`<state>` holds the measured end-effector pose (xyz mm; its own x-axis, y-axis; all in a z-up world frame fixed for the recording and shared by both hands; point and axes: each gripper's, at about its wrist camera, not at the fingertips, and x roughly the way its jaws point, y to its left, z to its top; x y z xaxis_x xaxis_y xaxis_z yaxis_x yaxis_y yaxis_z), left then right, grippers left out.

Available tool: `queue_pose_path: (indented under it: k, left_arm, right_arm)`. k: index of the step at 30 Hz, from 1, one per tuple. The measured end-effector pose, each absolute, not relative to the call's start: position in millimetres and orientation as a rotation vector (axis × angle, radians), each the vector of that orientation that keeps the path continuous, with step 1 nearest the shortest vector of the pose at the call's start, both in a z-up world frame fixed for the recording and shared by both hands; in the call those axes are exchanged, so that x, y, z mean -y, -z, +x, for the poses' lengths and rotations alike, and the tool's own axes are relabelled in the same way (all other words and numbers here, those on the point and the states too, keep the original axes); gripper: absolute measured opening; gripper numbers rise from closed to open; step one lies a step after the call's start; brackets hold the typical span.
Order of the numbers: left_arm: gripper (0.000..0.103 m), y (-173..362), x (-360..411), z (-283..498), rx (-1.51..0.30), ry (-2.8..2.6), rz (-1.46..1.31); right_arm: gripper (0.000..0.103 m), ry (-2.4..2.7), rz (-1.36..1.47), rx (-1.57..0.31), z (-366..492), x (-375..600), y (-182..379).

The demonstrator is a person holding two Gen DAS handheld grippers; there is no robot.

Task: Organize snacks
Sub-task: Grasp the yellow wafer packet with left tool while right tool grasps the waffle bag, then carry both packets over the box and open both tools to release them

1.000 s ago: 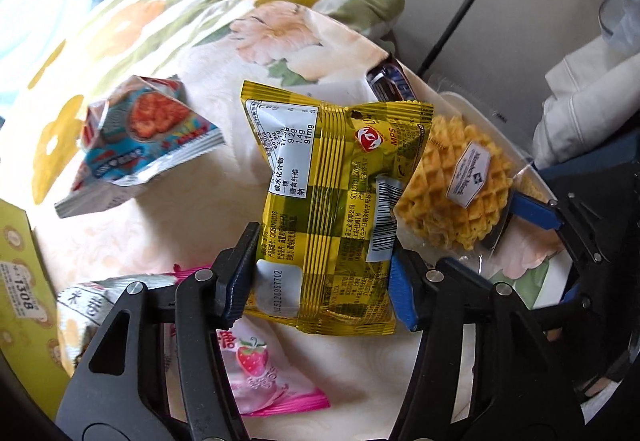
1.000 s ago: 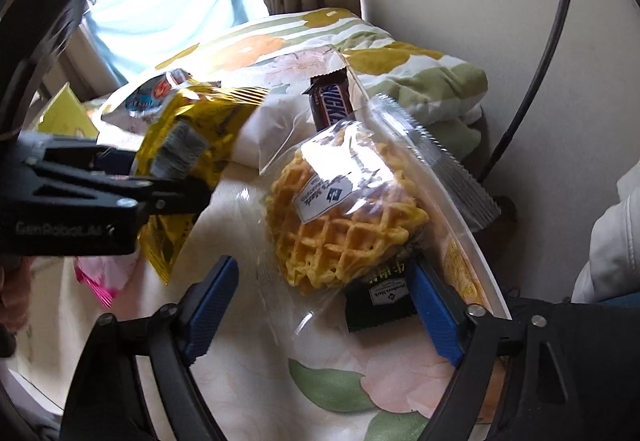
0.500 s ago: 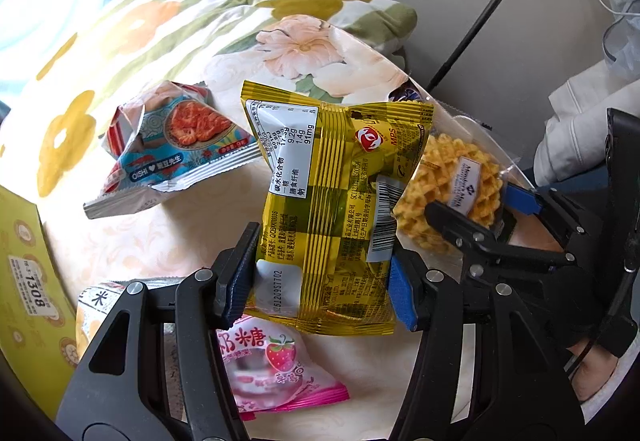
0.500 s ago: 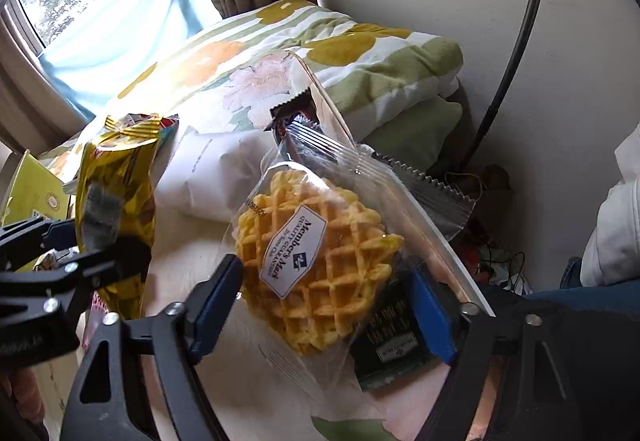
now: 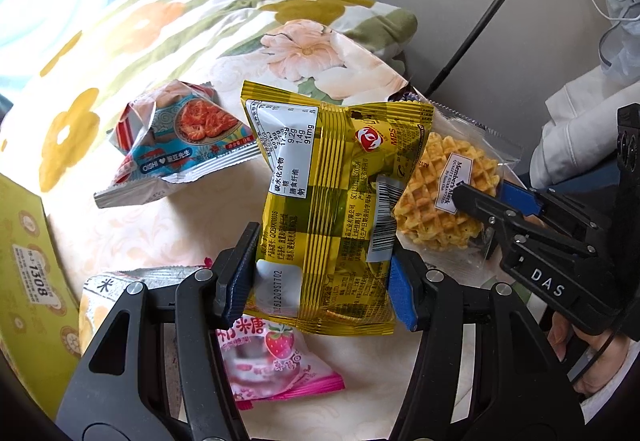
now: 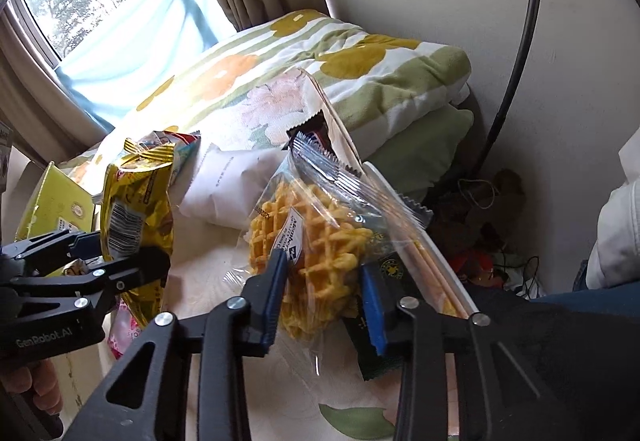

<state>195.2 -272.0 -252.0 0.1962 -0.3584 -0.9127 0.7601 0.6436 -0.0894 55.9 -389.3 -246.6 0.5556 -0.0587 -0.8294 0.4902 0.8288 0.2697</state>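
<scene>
A yellow snack packet (image 5: 332, 201) hangs upright in my left gripper (image 5: 320, 277), whose blue pads are shut on its lower part. The same packet (image 6: 136, 209) and left gripper (image 6: 100, 261) show at the left of the right wrist view. My right gripper (image 6: 324, 295) is closing on a clear bag holding a golden waffle (image 6: 312, 237), and the pads press its lower edge. In the left wrist view the waffle bag (image 5: 448, 193) sits behind the yellow packet with the right gripper (image 5: 490, 201) on it.
On the flowered cloth lie a blue-and-red Oishi packet (image 5: 180, 145), a pink strawberry candy packet (image 5: 276, 361), a white packet (image 6: 228, 189), a Snickers bar (image 6: 312, 137) and a dark green sachet (image 6: 380, 345). A yellow-green box (image 5: 28, 281) stands at the left. A white tray rim (image 6: 424, 245) runs along the right.
The right gripper's jaws have drawn in from wide apart onto the waffle bag, which now stands tilted on edge. The left gripper still holds the yellow packet in much the same place.
</scene>
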Motion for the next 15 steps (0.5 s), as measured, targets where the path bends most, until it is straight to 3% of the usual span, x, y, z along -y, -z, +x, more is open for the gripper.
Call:
queue_pose_path:
  k: [15]
  left_arm:
    - [0.054, 205.4, 260.3, 175.8, -1.044, 0.744, 0.361]
  right_arm:
    - [0.023, 0.238, 0.463, -0.832, 40.4, 390.9, 193.9]
